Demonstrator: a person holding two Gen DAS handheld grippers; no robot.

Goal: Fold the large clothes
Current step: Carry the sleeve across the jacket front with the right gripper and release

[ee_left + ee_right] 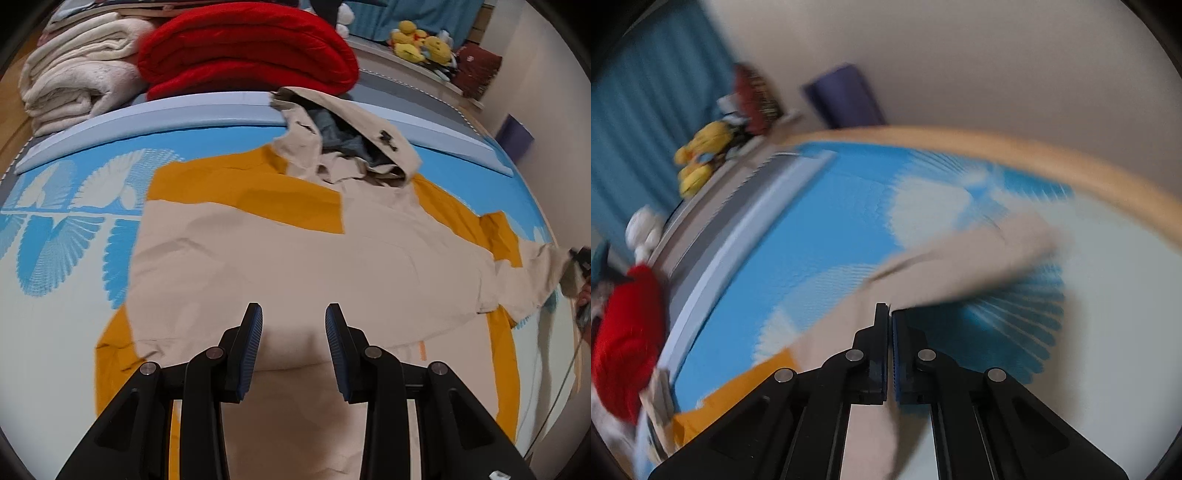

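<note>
So far the folding looks barely begun. From the left wrist view, the beige and mustard jacket (295, 251) lies spread flat across the middle of the bed (66, 229), hood bunched toward the upper centre of the frame and one sleeve (532, 280) stretched out to the right edge. I judge the left sleeve may already be turned in, since a beige panel lies over the mustard body at left, but the body itself is not yet doubled over. The left gripper (293, 321) hangs over the lower hem at bottom centre, tilted steeply down, its jaws parted with nothing between them. Stacked blankets, red (243, 48) and cream (81, 70), sit at the upper left beyond the bed's far edge, and yellow plush toys (417, 40) at the upper right.

From the right wrist view, badly smeared by motion, the right gripper (889, 314) sits at lower centre, angled down across the bed. Its jaws are clenched together, and beige cloth of the sleeve (979, 258) streams from their tips up to the right and passes beneath them; they seem to pinch it, though the blur hides the pinch itself. What remains, I reckon, is bringing this sleeve across and then folding the body.
</note>
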